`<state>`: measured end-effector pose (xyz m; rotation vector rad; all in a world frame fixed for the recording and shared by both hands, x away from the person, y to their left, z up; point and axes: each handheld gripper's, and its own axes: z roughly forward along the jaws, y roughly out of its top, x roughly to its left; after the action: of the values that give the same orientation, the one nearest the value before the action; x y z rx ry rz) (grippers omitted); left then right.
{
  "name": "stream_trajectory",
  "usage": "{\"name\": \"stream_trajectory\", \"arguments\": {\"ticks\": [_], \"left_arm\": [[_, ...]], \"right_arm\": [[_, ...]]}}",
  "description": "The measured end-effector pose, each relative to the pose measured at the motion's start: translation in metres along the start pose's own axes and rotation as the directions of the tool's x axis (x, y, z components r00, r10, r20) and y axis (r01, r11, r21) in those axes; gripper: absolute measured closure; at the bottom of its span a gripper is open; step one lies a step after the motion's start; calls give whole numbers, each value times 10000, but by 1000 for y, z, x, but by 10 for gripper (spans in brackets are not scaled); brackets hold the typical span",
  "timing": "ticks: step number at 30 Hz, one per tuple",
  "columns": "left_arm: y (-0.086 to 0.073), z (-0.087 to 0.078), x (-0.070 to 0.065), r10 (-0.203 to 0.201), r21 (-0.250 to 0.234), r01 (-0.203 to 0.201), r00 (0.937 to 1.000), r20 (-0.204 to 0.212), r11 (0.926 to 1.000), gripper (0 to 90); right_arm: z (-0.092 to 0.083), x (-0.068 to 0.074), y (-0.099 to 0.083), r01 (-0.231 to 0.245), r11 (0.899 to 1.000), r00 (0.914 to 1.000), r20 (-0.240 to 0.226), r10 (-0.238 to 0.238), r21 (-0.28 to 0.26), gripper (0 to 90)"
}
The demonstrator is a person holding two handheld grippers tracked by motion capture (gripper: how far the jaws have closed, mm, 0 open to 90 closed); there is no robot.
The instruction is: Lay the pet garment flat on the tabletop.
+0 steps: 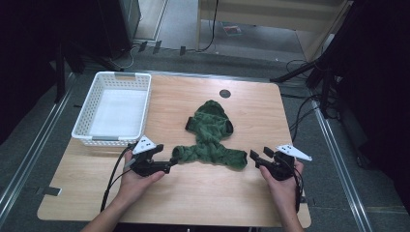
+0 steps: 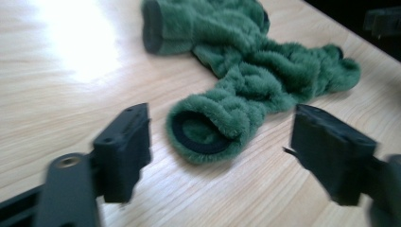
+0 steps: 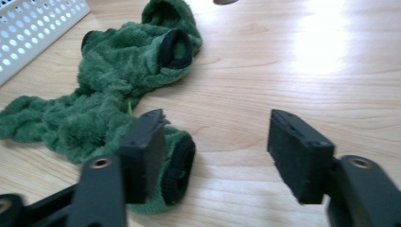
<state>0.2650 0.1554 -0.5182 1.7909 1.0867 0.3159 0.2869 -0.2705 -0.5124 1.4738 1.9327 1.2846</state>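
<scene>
A fuzzy green garment (image 1: 210, 137) lies crumpled in the middle of the wooden table (image 1: 193, 193), its two sleeves spread toward the front. My left gripper (image 1: 169, 164) is open at the end of the left sleeve. In the left gripper view the gripper (image 2: 222, 120) has the black-lined cuff (image 2: 203, 135) lying just ahead, between its spread jaws and untouched. My right gripper (image 1: 256, 157) is open by the right sleeve end. In the right gripper view the gripper (image 3: 217, 120) has a cuff (image 3: 182, 165) next to its left jaw, and another black-lined opening (image 3: 175, 47) shows farther off.
A white perforated basket (image 1: 113, 75) stands at the table's back left, and its wall (image 3: 28, 23) appears in the right gripper view. A small black disc (image 1: 225, 93) is set in the table behind the garment. Cables and stands crowd the floor beyond the table.
</scene>
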Motion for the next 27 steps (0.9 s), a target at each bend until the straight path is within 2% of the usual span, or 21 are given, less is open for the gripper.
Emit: {"name": "stream_trajectory", "arguments": {"ticks": [3,6,8,10,13,18,22,23,25,27], "left_arm": [[-1,-19,1,195,-351,-198,9998,-81,9992,117],[-2,-35,2,399,-372,-420,9976,-565,9984,2],[-5,-47,4,422,-538,-471,9951,-895,9974,0],[-8,-56,7,478,-590,-550,9920,-1169,9967,0],[-15,-70,12,371,-747,-479,9895,-1400,9960,0],[-26,-92,24,219,-1075,-393,9870,-1589,9934,0],[-37,-105,35,-67,-1264,-211,9765,-2156,9918,0],[-41,-108,38,-100,-1278,-185,9757,-2191,9916,0],[-47,-113,43,-97,-1235,-215,9691,-2464,9921,0],[-52,-118,48,-116,-1217,-204,9665,-2565,9924,0]], "right_arm": [[-8,1,-3,328,9994,9981,526,-321,-122,141],[-16,0,-6,489,9984,9948,912,-463,-271,68],[-20,-2,-7,479,9984,9940,1000,-447,-295,8],[-23,-2,-10,704,9970,9915,1118,-663,-329,0],[-29,-3,-16,931,9950,9830,1622,-863,-351,0],[-34,-10,-23,869,9958,9828,1660,-807,-302,0],[-39,-16,-30,801,9965,9826,1697,-749,-237,0],[-40,-18,-31,739,9971,9830,1699,-698,-183,0],[-42,-20,-34,631,9978,9823,1777,-588,-188,0],[-44,-22,-37,650,9978,9827,1748,-618,-129,0]]}}
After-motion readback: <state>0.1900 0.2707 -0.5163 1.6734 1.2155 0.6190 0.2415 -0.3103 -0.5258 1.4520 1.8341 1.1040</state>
